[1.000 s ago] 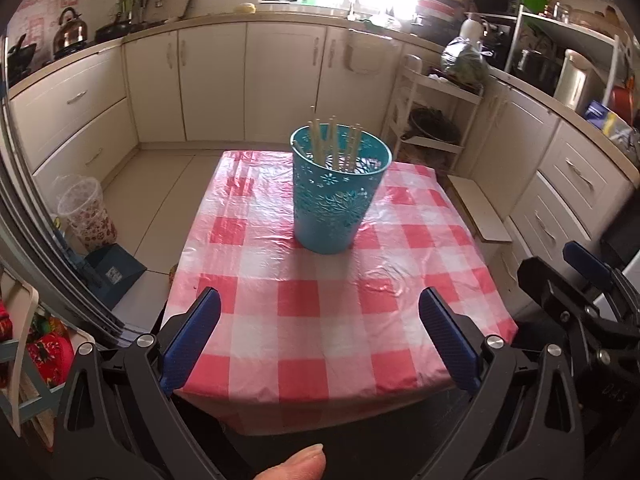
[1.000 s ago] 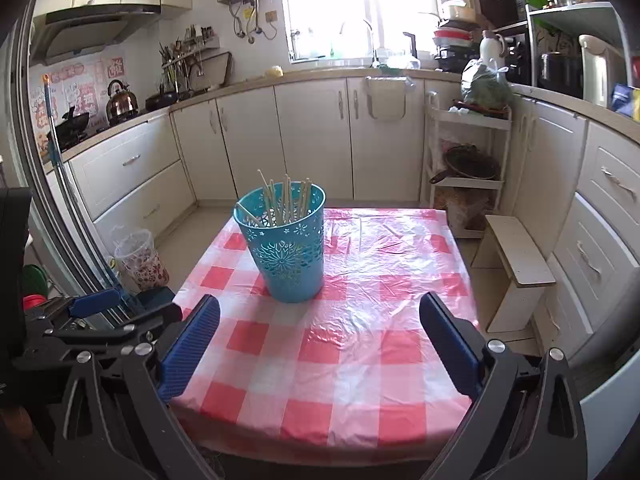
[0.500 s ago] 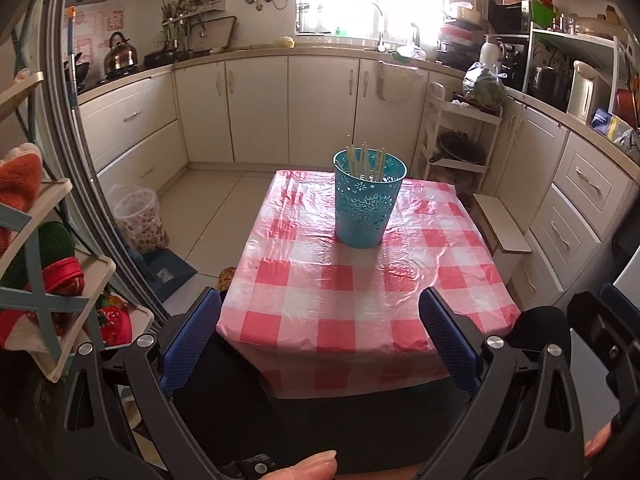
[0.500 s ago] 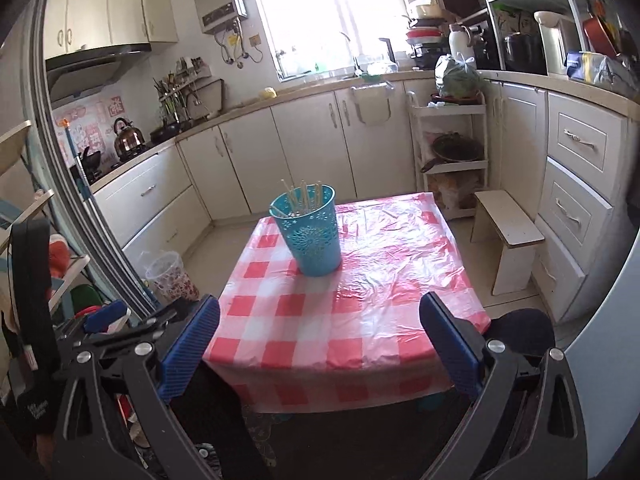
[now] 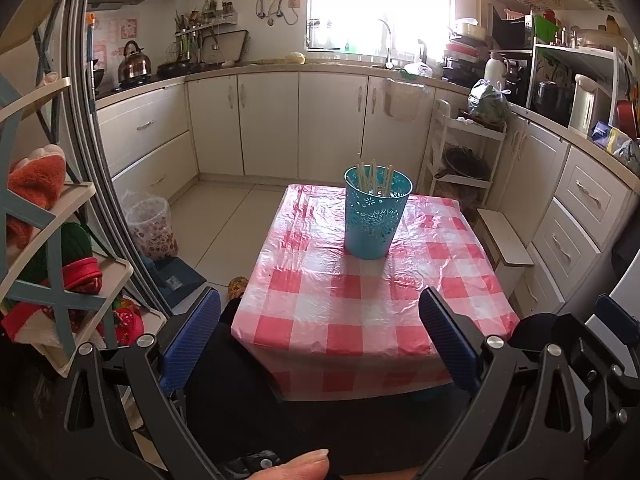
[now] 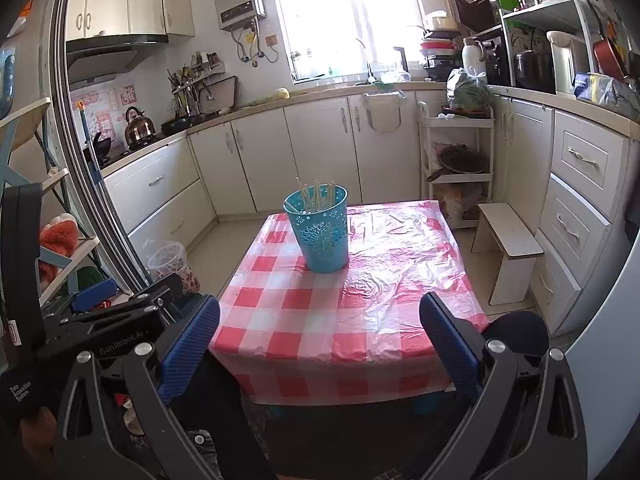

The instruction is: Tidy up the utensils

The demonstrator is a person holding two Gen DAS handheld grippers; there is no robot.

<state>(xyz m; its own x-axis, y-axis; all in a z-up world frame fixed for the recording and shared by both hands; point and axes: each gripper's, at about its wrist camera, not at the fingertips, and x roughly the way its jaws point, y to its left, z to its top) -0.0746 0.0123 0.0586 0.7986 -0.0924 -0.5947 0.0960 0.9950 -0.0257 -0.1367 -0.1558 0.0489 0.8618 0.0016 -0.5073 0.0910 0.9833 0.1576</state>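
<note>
A table (image 5: pixel 340 320) with a red-and-white checked cloth carries a blue bin (image 5: pixel 376 216) near its far edge, with chopsticks (image 5: pixel 374 178) standing upright inside. The left gripper (image 5: pixel 320 340) and right gripper (image 6: pixel 320 340) hang before the table's near edge, both spread wide and empty.

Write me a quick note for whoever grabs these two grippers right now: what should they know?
Left gripper: open, holding nothing, short of the table.
Right gripper: open, holding nothing, also short of the table.
Chopsticks stand upright in the blue cup, toward the table's far end.
No other utensils show on the tablecloth, so the sorting looks finished.
Left: nothing visible to pick up.
</note>
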